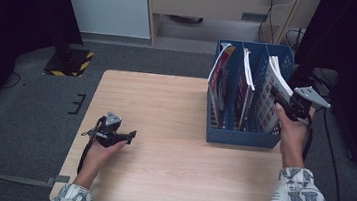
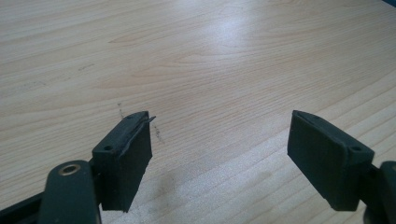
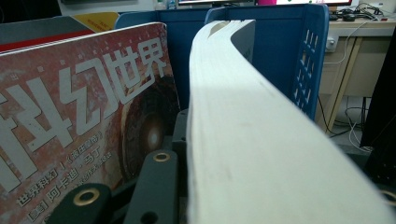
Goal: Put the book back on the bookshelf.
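A blue file rack (image 1: 243, 137) stands on the right of the wooden table (image 1: 169, 165), with magazines upright in its compartments. My right gripper (image 1: 276, 95) reaches into the rightmost compartment and is shut on the top corner of a thick magazine (image 1: 265, 105). In the right gripper view its curved white page edges (image 3: 243, 140) run away from me, and one black finger (image 3: 156, 186) lies against its left side. My left gripper (image 1: 131, 136) rests low at the table's left, open, with bare wood between its pads (image 2: 126, 158).
A red-covered magazine (image 3: 84, 116) with large white characters stands in the adjoining compartment. Two other magazines (image 1: 221, 80) lean in the rack's left and middle slots. Behind the table are grey carpet, a yellow-and-black striped base (image 1: 72, 63) and cables at the right.
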A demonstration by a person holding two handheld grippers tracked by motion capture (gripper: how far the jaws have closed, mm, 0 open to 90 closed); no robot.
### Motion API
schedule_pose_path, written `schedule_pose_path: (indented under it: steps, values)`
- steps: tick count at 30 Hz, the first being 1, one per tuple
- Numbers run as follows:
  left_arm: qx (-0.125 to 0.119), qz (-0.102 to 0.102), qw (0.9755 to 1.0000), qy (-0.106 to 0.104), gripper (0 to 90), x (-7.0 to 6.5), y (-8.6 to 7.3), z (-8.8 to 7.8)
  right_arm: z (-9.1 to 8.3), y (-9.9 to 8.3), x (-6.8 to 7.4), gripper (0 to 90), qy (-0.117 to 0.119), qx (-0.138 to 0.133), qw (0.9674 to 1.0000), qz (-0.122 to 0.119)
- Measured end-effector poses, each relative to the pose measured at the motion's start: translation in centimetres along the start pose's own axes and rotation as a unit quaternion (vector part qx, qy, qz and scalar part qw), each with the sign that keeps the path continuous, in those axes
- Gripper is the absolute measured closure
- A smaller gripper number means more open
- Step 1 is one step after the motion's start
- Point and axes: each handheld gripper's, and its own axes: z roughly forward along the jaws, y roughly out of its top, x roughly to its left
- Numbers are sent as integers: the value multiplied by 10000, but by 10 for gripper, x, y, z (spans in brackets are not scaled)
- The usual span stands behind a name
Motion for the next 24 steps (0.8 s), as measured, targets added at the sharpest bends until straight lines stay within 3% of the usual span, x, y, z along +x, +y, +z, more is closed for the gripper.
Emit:
schedule_pose_path:
  steps: [24]
  values:
    - [-40,-4,10000,-11,216,-1,1,0,8,5,-1,738,-347,-76,9994,17]
